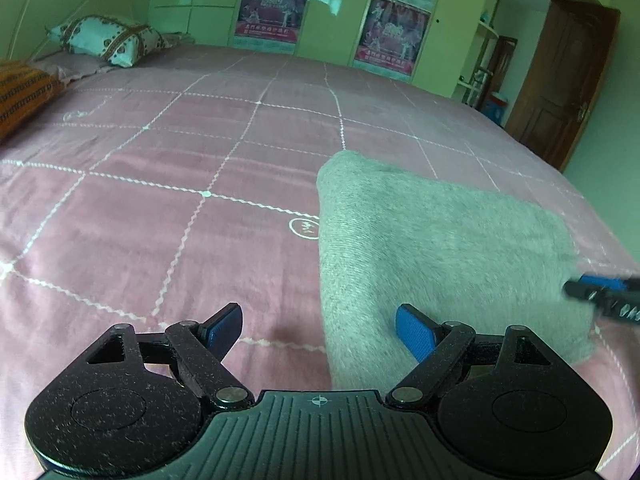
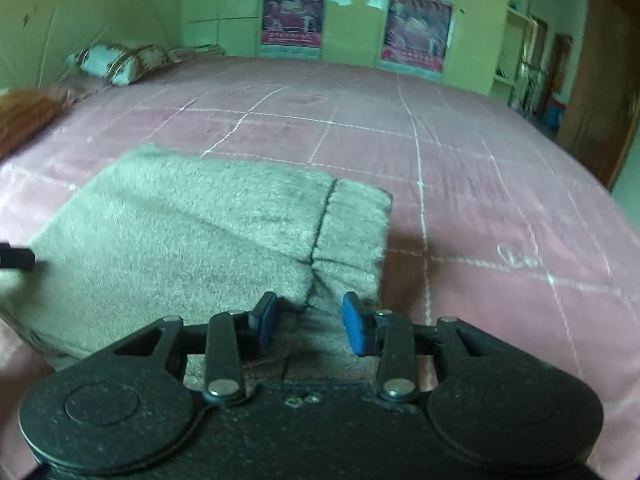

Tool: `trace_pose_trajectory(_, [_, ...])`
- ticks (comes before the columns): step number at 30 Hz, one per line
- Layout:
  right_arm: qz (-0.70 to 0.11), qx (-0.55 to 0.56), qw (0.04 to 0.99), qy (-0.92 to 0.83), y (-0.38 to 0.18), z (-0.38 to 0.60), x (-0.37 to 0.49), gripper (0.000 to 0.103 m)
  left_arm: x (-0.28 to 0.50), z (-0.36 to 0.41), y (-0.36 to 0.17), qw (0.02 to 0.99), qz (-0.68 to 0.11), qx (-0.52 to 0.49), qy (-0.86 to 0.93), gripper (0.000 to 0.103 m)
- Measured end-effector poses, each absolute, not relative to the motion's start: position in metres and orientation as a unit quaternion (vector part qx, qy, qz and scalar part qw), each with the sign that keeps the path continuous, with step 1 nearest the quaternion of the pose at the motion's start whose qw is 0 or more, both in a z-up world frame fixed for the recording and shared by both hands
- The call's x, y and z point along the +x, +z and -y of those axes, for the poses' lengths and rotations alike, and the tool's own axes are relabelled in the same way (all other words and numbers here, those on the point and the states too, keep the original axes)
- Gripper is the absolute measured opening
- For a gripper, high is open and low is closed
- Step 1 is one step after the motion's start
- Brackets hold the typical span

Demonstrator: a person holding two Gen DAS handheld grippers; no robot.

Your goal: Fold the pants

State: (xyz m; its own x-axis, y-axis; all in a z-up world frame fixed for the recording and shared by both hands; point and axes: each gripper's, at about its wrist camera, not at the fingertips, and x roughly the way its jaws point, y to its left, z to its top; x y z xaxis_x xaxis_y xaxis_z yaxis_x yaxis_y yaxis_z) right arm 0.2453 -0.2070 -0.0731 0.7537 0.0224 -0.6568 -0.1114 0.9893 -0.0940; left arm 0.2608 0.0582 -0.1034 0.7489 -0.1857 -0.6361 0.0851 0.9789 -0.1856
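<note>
1. A big bed [image 1: 160, 208] with a soft pink cover and thin white crossing lines fills both views.
2. The fuzzy grey pants [image 1: 440, 248] are folded into a thick, flat bundle that lies on the bed, close to its near edge.
3. In the left wrist view the bundle sits on the right side, and its left edge runs between the two blue pads.
4. The left claw [image 1: 319, 330] is black with blue pads, and it stands wide open. It holds nothing. Its right pad is over the grey fabric and its left pad is over the pink cover.
5. In the right wrist view the pants [image 2: 192, 232] fill the left and middle, with a dark seam running down near their right end.
6. The right claw [image 2: 310, 324] is partly open, with a narrow gap between its blue pads. The near edge of the pants lies in that gap, but the pads do not squeeze it.
7. The tip of the right claw also shows at the right edge of the left wrist view, just over the bundle.
8. A patterned white and brown pillow [image 1: 108, 40] rests at the far left corner of the bed.
9. An orange patterned cloth [image 1: 20, 96] lies at the left edge of the bed.
10. Behind the bed stand pale green cupboards with pink posters [image 1: 272, 8] on them.
11. A brown wooden door [image 1: 560, 88] is at the far right.
</note>
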Motion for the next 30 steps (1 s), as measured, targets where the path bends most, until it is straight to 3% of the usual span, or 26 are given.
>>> trace_pose_trajectory(3, [-0.312,-0.07,0.946,0.044,-0.062,0.204,0.223,0.032,0.254,-0.06,-0.104,0.932,-0.349,-0.071,-0.071,0.084])
trace_pose_trajectory(6, [-0.349,-0.062,0.934,0.042,-0.075,0.211,0.229,0.039,0.25,-0.058,-0.105,0.93,-0.354,-0.071,-0.07,0.084])
trace_pose_trajectory(9, [-0.337,0.035,0.939,0.05,-0.056,0.234,0.223,0.048,0.245,-0.059,-0.094,0.935,-0.34,-0.061,-0.077,0.084])
trace_pose_trajectory(10, [-0.323,0.081,0.941,0.054,-0.051,0.247,0.219,0.055,0.245,-0.062,-0.091,0.937,-0.333,-0.063,-0.084,0.085])
trace_pose_trajectory(11, [-0.314,0.117,0.941,0.056,-0.049,0.258,0.217,0.068,0.248,-0.064,-0.087,0.938,-0.329,-0.064,-0.091,0.092])
trace_pose_trajectory(12, [-0.306,0.167,0.936,0.056,-0.049,0.276,0.217,0.072,0.252,-0.066,-0.085,0.937,-0.328,-0.065,-0.097,0.097])
trace_pose_trajectory(13, [-0.303,0.211,0.928,0.054,-0.053,0.292,0.217,0.072,0.259,-0.067,-0.084,0.936,-0.328,-0.068,-0.102,0.102])
trace_pose_trajectory(16, [-0.326,0.312,0.891,0.053,-0.075,0.327,0.229,0.071,0.283,-0.074,-0.09,0.919,-0.352,-0.111,-0.139,0.102])
trace_pose_trajectory(18, [-0.344,0.342,0.872,0.064,-0.09,0.337,0.235,0.064,0.298,-0.077,-0.099,0.905,-0.37,-0.139,-0.156,0.102])
trace_pose_trajectory(25, [-0.355,0.442,0.818,0.1,-0.133,0.343,0.25,0.064,0.332,-0.078,-0.132,0.864,-0.409,-0.225,-0.189,0.081])
trace_pose_trajectory(30, [-0.361,0.444,0.809,0.132,-0.138,0.341,0.262,0.063,0.347,-0.081,-0.152,0.846,-0.408,-0.284,-0.195,0.08])
